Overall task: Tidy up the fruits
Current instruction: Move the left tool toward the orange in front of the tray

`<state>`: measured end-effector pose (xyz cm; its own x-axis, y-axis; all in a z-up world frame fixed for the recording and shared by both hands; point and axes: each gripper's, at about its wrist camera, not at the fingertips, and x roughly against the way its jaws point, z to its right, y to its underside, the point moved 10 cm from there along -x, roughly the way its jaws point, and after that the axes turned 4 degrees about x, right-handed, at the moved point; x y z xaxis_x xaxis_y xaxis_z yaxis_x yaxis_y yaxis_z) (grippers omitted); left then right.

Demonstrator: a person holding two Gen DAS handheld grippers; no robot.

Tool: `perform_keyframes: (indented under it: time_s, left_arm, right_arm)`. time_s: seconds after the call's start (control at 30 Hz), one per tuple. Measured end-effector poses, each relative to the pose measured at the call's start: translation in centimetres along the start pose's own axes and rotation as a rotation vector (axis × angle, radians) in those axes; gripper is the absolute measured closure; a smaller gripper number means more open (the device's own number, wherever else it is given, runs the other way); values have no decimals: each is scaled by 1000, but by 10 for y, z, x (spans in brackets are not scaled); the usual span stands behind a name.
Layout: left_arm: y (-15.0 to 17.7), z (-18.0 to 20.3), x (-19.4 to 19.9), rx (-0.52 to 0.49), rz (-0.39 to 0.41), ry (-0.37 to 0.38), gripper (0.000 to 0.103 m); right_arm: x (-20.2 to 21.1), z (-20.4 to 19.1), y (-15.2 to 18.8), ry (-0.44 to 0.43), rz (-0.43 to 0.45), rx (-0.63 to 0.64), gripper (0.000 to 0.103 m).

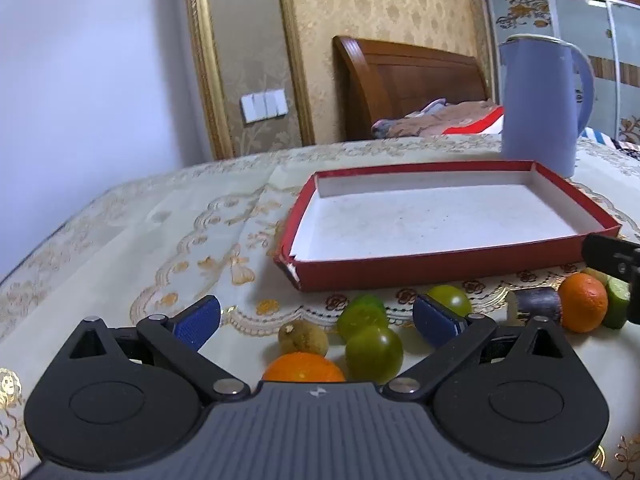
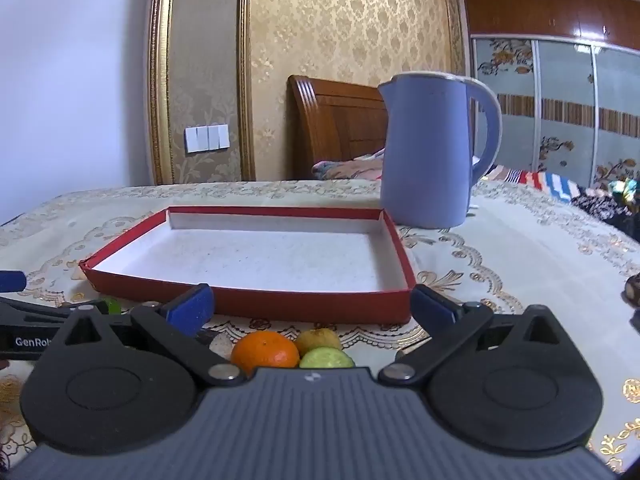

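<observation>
A shallow red box [image 1: 420, 270] with a white inside lies empty on the tablecloth; in the right wrist view the red box [image 2: 280, 304] sits straight ahead. My left gripper [image 1: 316, 320] is open above a cluster of fruit: an orange [image 1: 302, 368], a brown kiwi-like fruit [image 1: 302, 336], and green round fruits [image 1: 374, 354] [image 1: 362, 312] [image 1: 450, 300]. Further right lie a dark cylinder piece [image 1: 538, 304], another orange [image 1: 582, 306] and a cucumber piece [image 1: 616, 306]. My right gripper [image 2: 310, 308] is open over an orange [image 2: 265, 352], a yellow-brown fruit [image 2: 318, 340] and a cucumber slice [image 2: 326, 359].
A tall blue kettle [image 1: 540, 108] stands behind the box at the right, kettle [image 2: 430, 148] close to the box's far corner. The table wears a patterned cream cloth [image 1: 180, 232]. A bed with wooden headboard [image 1: 408, 80] lies beyond the table. The left gripper's arm [image 2: 28, 320] shows at left.
</observation>
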<state>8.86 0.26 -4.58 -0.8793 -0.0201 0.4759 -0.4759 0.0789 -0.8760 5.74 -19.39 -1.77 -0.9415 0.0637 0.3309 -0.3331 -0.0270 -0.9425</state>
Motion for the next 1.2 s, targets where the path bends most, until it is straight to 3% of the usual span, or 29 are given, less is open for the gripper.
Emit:
perform_keyframes:
  time_s: [0.13,0.33,0.53,1.2]
  left_arm:
    - [-2,-9,-1,48,-3,26,0]
    - [-11,-4,9,14,95,17,0]
    - [-8,-4,1,26,53,39,0]
    - [-2,-4,2,6,33,25,0]
  right_arm:
    - [-1,-3,1,11,-5,24,0]
    - [0,0,0,20,0,16,0]
    - [2,-5,0,15,10,46,0]
    - [5,-11,-1,28,26,87,0]
